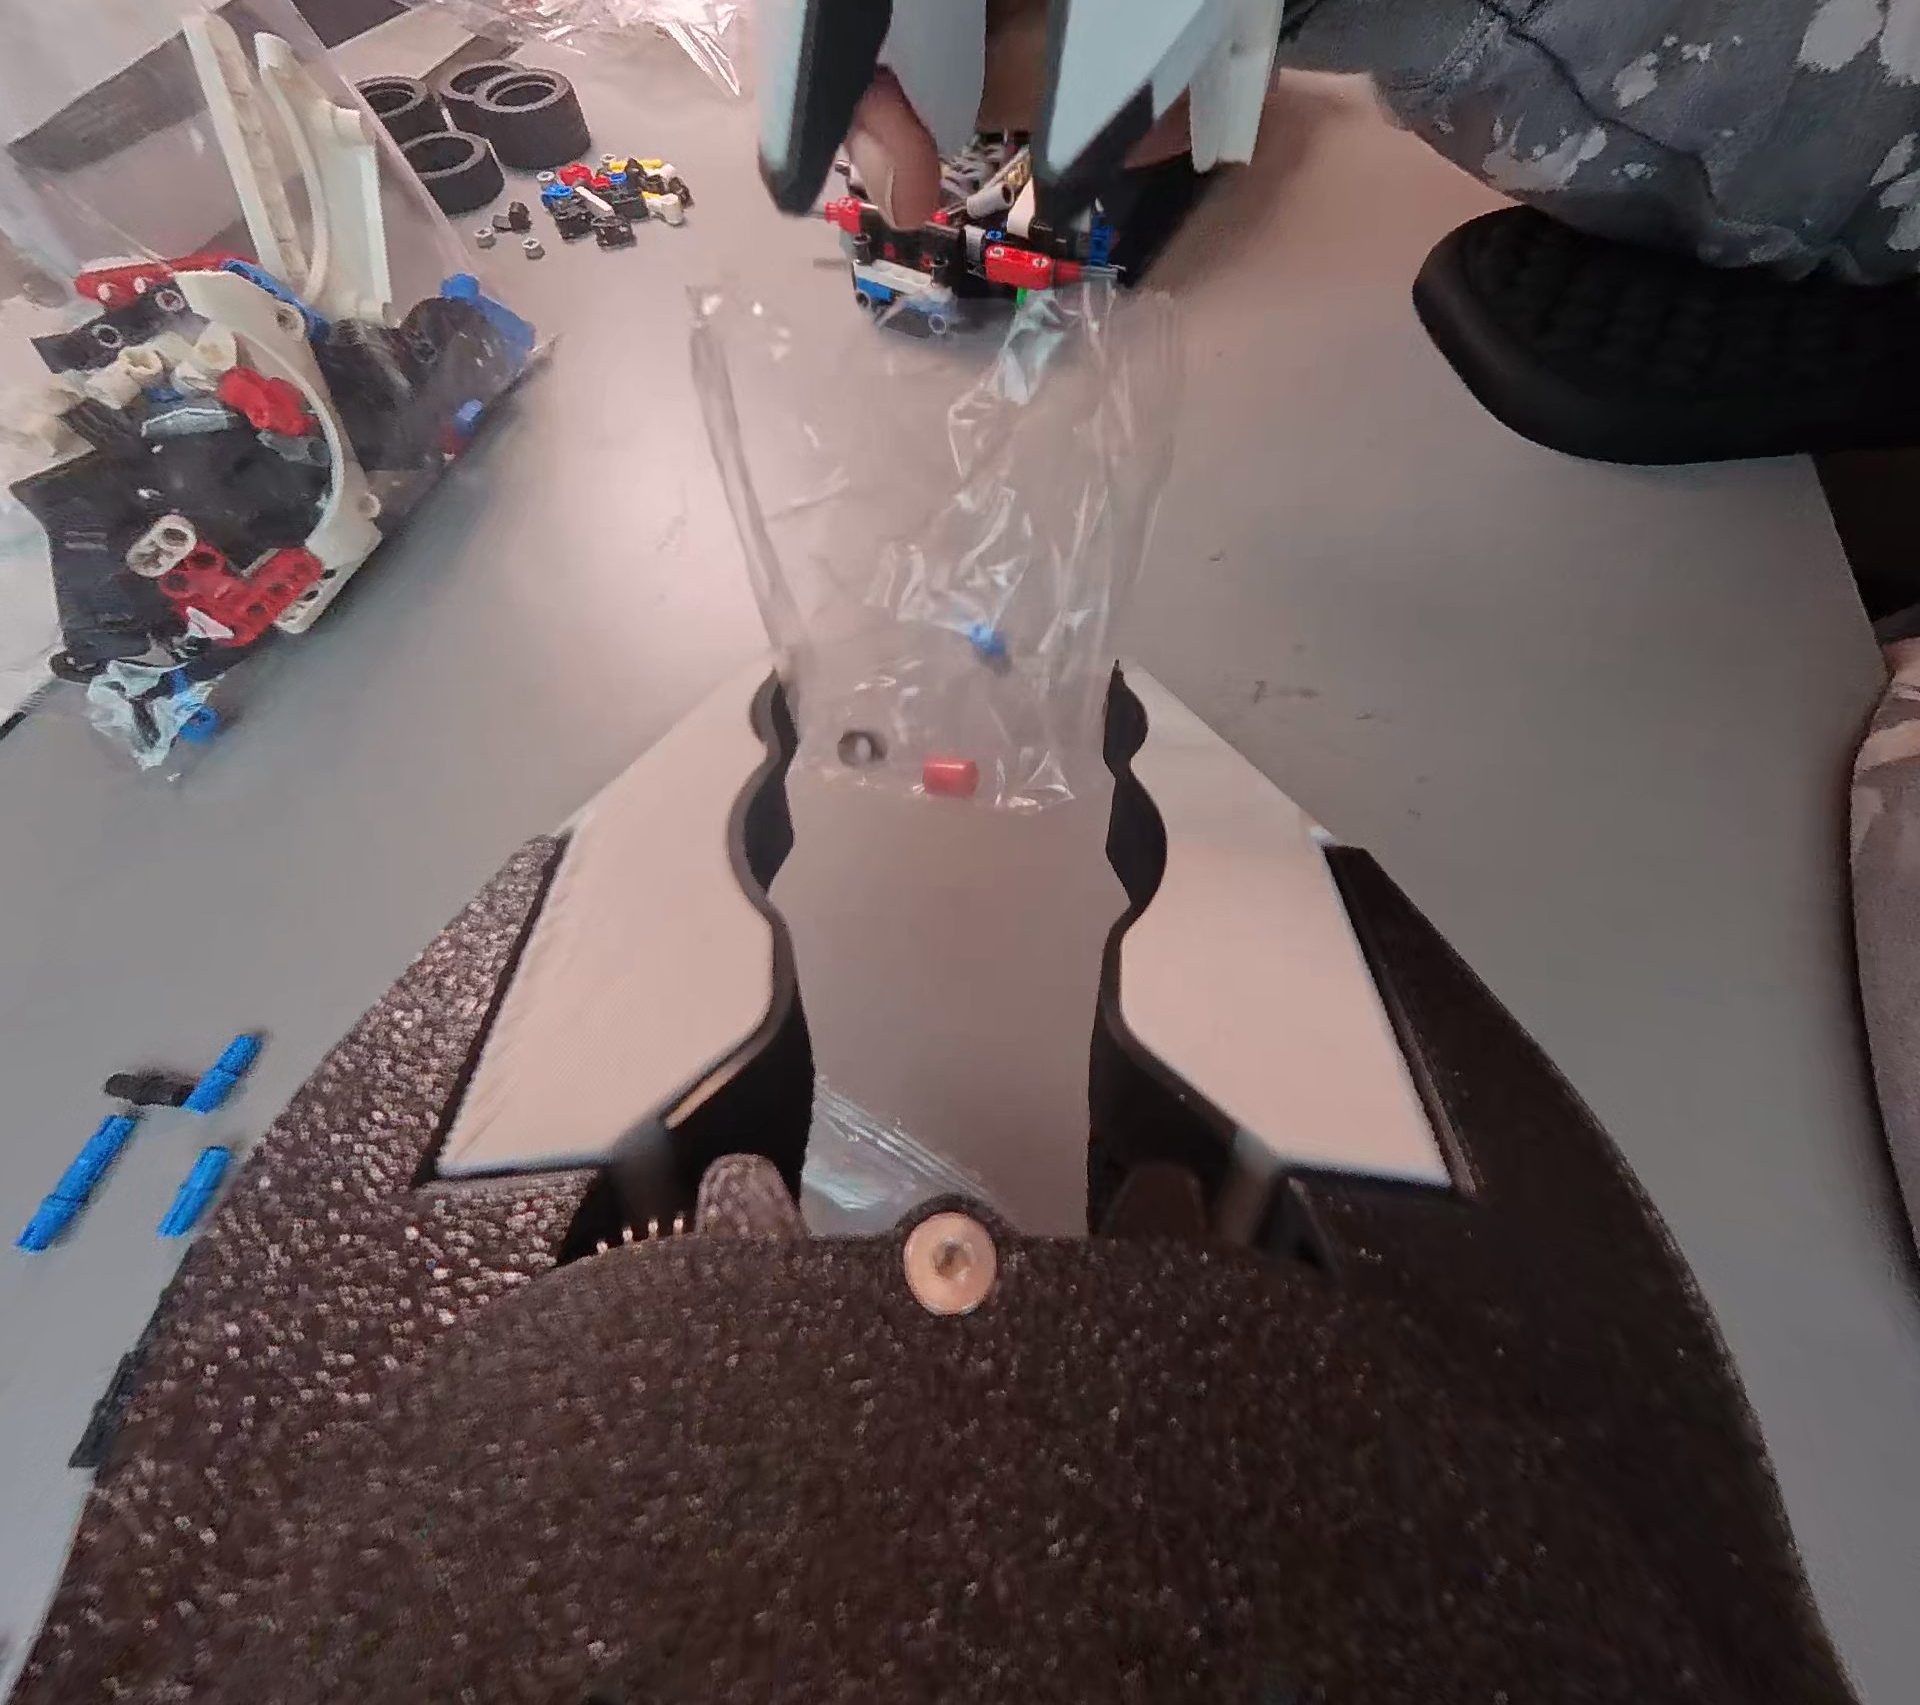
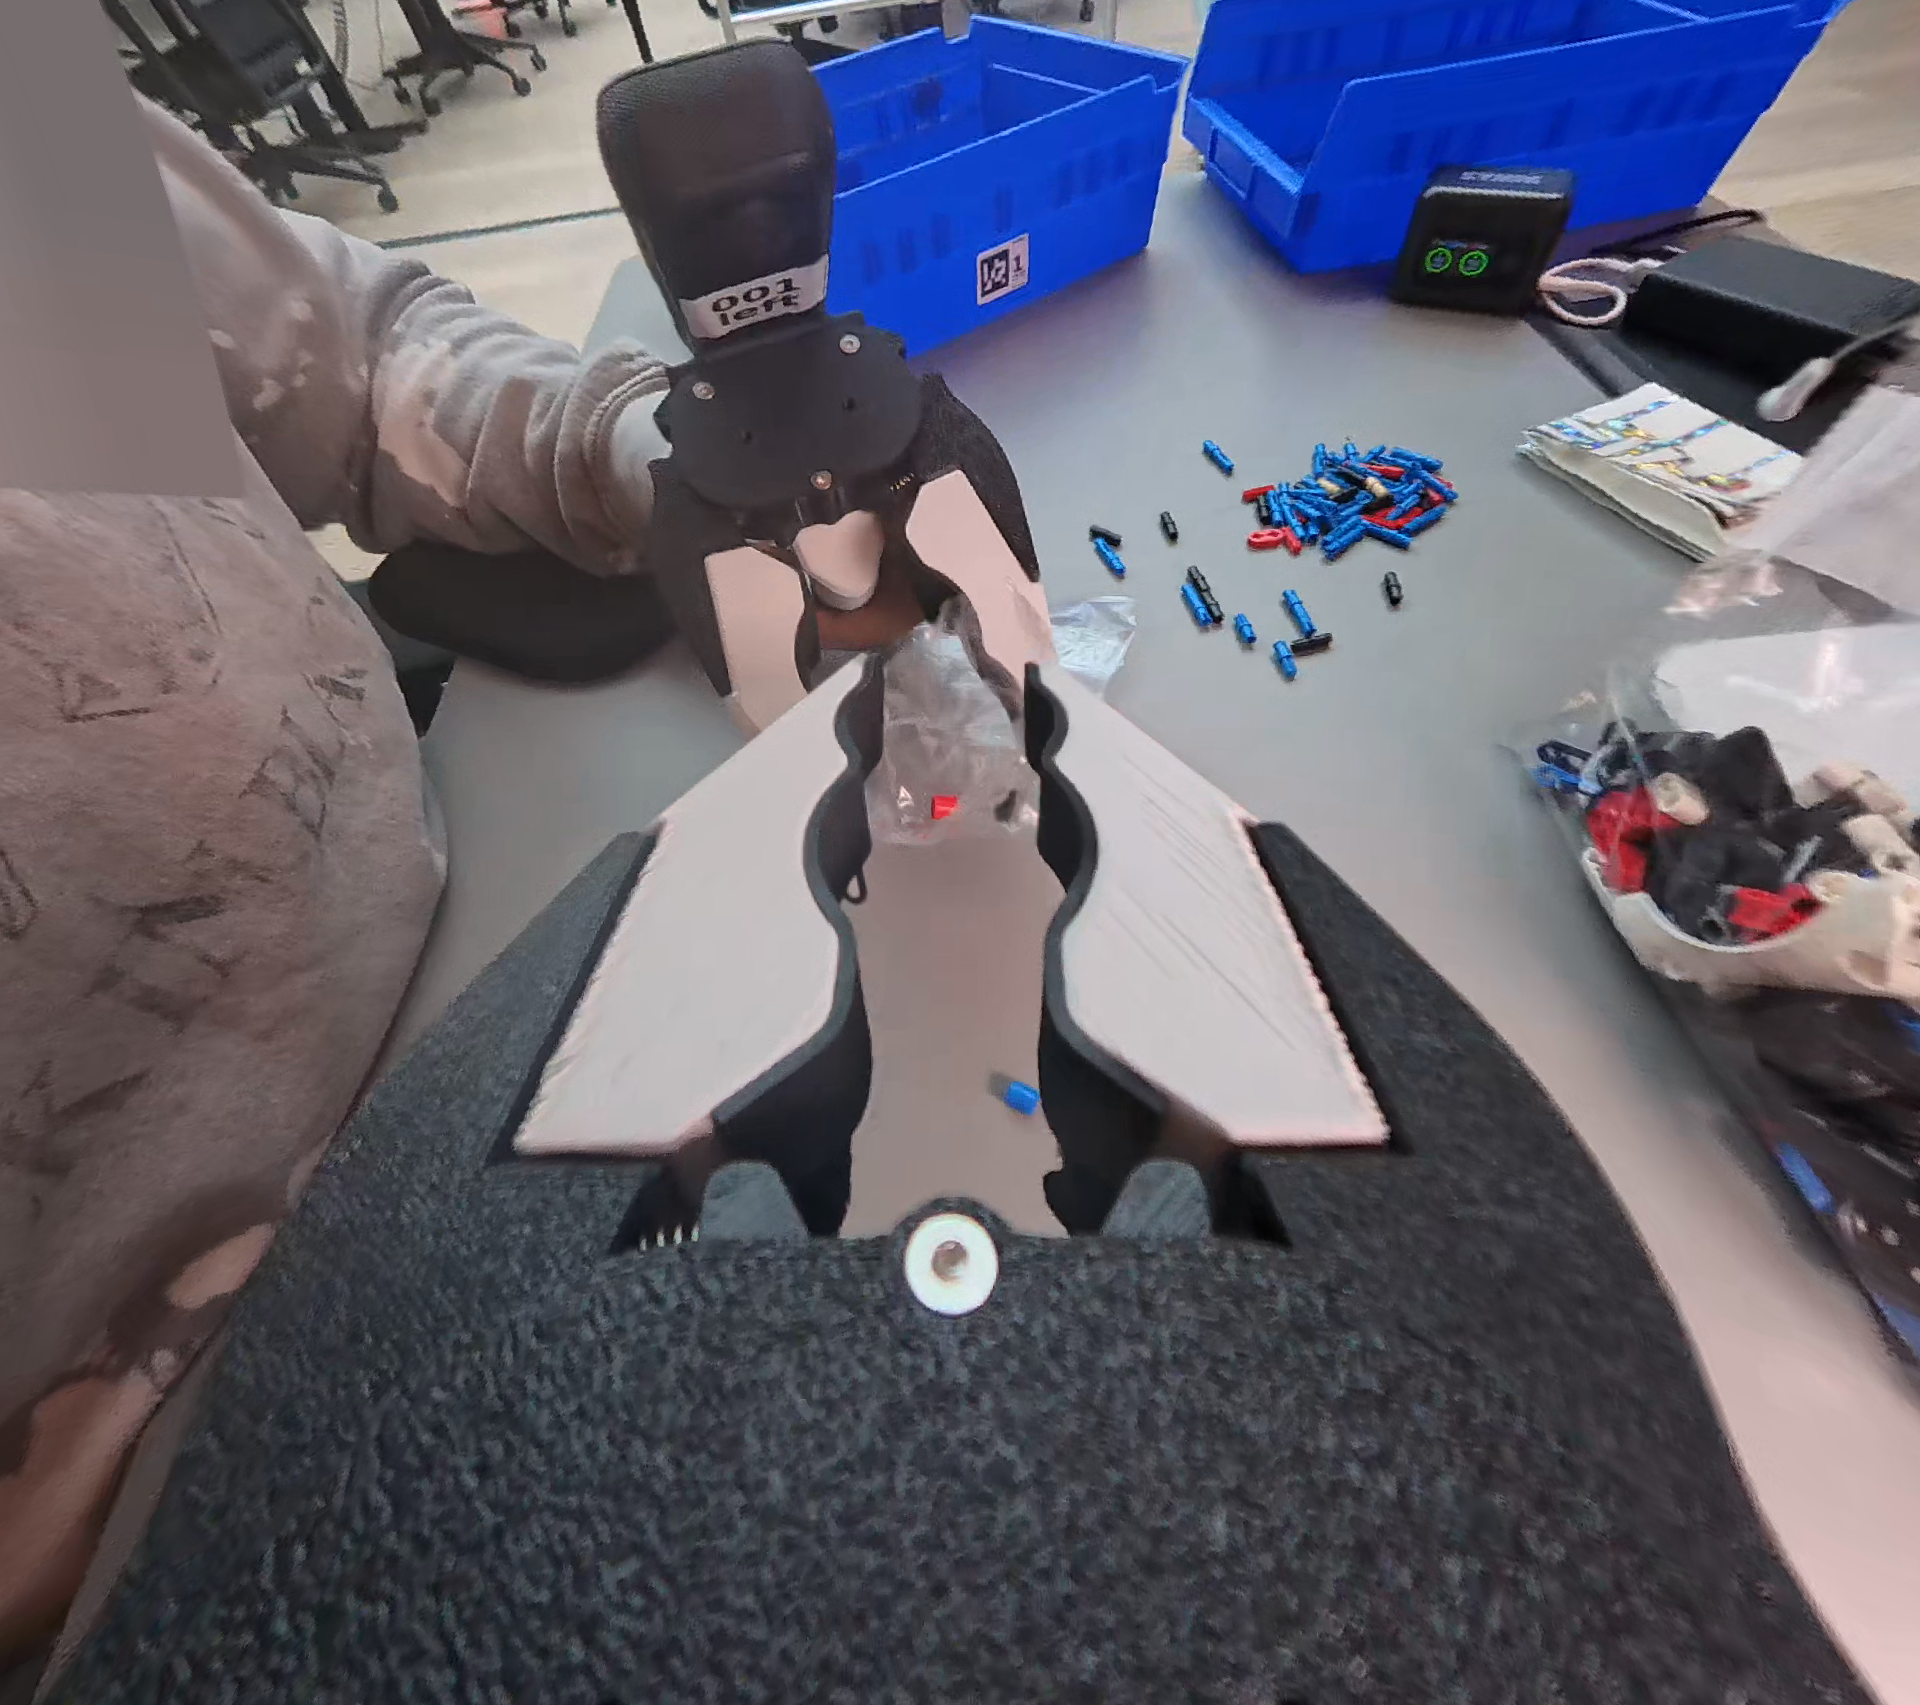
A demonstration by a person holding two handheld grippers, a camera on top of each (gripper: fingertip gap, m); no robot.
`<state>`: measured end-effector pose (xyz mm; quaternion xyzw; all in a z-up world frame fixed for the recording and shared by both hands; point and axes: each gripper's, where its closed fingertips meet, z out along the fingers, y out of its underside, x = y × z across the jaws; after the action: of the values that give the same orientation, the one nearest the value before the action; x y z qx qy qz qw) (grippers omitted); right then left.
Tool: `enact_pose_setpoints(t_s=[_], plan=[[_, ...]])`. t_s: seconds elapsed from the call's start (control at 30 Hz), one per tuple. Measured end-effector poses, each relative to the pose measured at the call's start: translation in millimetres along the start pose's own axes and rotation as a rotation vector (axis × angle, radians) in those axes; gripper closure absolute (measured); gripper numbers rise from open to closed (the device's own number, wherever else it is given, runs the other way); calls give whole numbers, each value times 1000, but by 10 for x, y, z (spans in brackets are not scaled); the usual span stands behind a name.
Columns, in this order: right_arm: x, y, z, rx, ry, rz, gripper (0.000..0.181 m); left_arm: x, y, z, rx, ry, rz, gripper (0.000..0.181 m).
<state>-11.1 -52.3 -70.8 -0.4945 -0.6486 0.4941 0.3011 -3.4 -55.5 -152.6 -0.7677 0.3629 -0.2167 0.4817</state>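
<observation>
A clear plastic bag [image 1: 935, 512] stands crumpled on the grey table [image 1: 1455, 720], between the two grippers. It holds a red piece [image 1: 949, 774], a grey piece [image 1: 858, 746] and a blue piece [image 1: 987, 642]. My left gripper [image 1: 945, 679] is wide open, its tips on either side of the bag's lower end. My right gripper [image 2: 945, 679] is open, with the bag [image 2: 940, 720] and red piece [image 2: 943, 808] filling the gap at its tips. In the left wrist view the right gripper [image 1: 920, 195] hangs above a small brick model [image 1: 966, 253]. A loose blue piece [image 2: 1016, 1096] lies under the right gripper.
A large bag of bricks [image 1: 208, 460] lies left, with black tyres [image 1: 468, 117] and small parts [image 1: 613, 190] behind it. Blue pins [image 1: 135, 1146] lie near left. In the right wrist view are a pin pile [image 2: 1351, 497], two blue bins [image 2: 997, 169], a booklet [image 2: 1652, 460] and a sleeve [image 2: 416, 408]. Left tips to right tips: about 8 centimetres.
</observation>
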Motion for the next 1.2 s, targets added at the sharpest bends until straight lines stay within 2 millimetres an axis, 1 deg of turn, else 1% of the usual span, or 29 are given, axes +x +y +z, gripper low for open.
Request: enact_pose_setpoints(t_s=[0.03, 0.07, 0.1, 0.17, 0.2, 0.23, 0.27, 0.33, 0.4, 0.5, 0.6, 0.63, 0.67, 0.7, 0.73, 0.77, 0.8, 0.83, 0.87, 0.9, 0.97, 1.0, 1.03, 1.07, 1.1, 1.13, 1.2], plan=[[70, 25, -66, -10, 24, 1, 156, -38, 9, -10, -5, -17, 2, 123], [162, 91, -133, -37, 59, -2, 158, -92, 29, -23, -16, -41, 6, 123], [241, 218, -184, -95, 88, -3, 159, -153, 47, -41, -25, -68, 12, 123], [327, 683, -212, -334, 124, -15, 159, -263, 68, -79, -33, -113, 19, 123], [335, 884, -184, -424, 138, -42, 158, -307, 73, -94, -36, -130, 16, 123], [269, 1045, -121, -489, 112, -53, 158, -338, 75, -104, -36, -144, 13, 123], [207, 1168, -54, -539, 91, -60, 158, -357, 77, -108, -36, -153, 11, 123], [237, 1353, 5, -636, 124, -98, 157, -384, 100, -104, -48, -174, 12, 123], [252, 1450, 29, -684, 134, -102, 160, -398, 131, -95, -70, -193, 27, 123], [212, 1456, 52, -683, 125, -94, 172, -397, 140, -88, -86, -211, 49, 123], [208, 1454, 49, -669, 113, -88, 173, -385, 161, -70, -99, -213, 59, 123], [229, 1432, 40, -652, 113, -90, 173, -380, 175, -61, -108, -214, 64, 123], [253, 1330, 32, -594, 113, -86, 173, -375, 193, -50, -118, -213, 69, 123], [287, 1129, 13, -493, 122, -70, 174, -371, 208, -40, -127, -214, 73, 123], [334, 826, -25, -349, 146, -68, 174, -364, 219, -29, -133, -213, 78, 123], [344, 471, -90, -181, 160, -69, 174, -355, 226, -16, -139, -211, 81, 123], [272, 171, -161, -45, 135, -63, 174, -345, 223, -2, -140, -209, 81, 123], [198, -34, -208, 36, 118, -71, 174, -328, 202, 15, -133, -204, 79, 123], [178, -122, -211, 55, 143, -100, 174, -305, 166, 36, -120, -194, 79, 123], [161, -101, -164, 20, 166, -145, 173, -279, 119, 59, -106, -184, 83, 123], [140, 54, -21, -68, 188, -213, 173, -231, -1, 106, -70, -168, 92, 123], [139, 116, 31, -87, 188, -224, 168, -210, -68, 124, -48, -160, 88, 123], [125, 124, 55, -75, 174, -217, 164, -191, -128, 140, -29, -152, 79, 123], [124, 69, 38, -39, 166, -202, 159, -177, -177, 152, -14, -145, 72, 123], [129, -28, -17, 9, 160, -186, 155, -169, -224, 159, 3, -143, 68, 123], [144, -156, -103, 67, 159, -171, 153, -164, -274, 163, 21, -140, 68, 123], [248, -470, -369, 208, 193, -147, 153, -200, -362, 170, 43, -143, 69, 124]])
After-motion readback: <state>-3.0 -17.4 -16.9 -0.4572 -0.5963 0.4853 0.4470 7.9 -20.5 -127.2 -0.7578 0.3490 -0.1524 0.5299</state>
